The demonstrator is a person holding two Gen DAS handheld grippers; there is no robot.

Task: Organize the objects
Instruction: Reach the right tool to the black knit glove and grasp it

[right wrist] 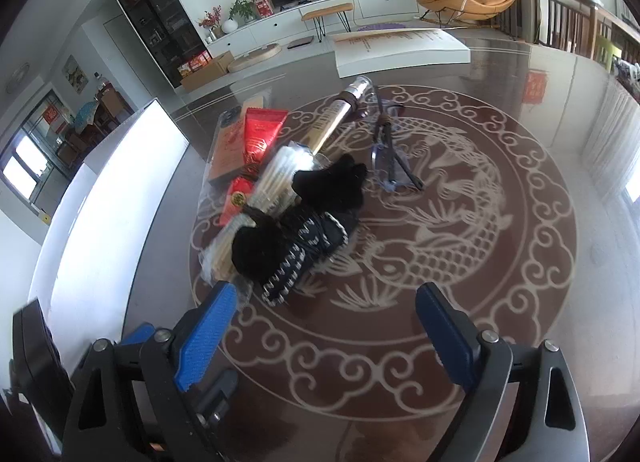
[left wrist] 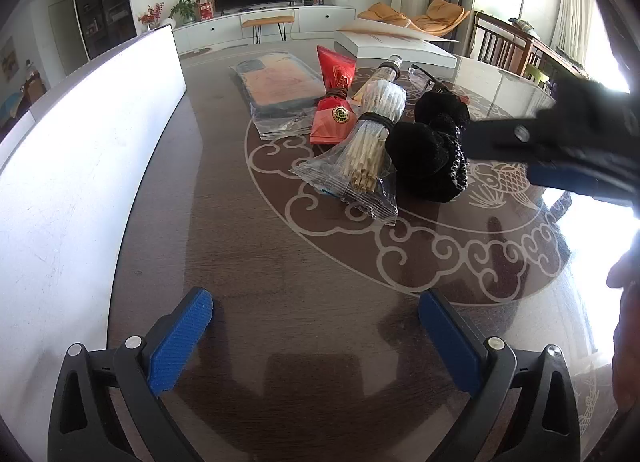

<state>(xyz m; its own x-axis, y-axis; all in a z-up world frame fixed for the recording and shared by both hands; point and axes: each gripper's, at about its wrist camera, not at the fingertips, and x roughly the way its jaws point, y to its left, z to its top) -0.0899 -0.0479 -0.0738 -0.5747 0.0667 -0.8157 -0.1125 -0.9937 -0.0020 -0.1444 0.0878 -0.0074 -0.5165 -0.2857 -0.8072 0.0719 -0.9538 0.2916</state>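
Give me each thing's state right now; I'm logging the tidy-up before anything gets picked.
left tool: open, empty, over bare table.
right tool: open, empty, near the black bundle.
black bundle: lying on table, ungripped.
clear stick packet: lying flat, banded.
red packet: lying flat, banded.
white box: standing at the table's left.

Dark brown and pale scrollwork under a cluster of red, black and clear

The glossy dark brown table (right wrist: 520, 262) bears a pale cream dragon-and-cloud medallion; on it lie a red foil packet with a gold seal (left wrist: 334, 118), a clear plastic bag of beige sticks (left wrist: 370, 150), and a black fuzzy bundle with a black-and-white braided cord (right wrist: 296, 246). Blue ribbed pads (left wrist: 180, 342) line black gripper arms.
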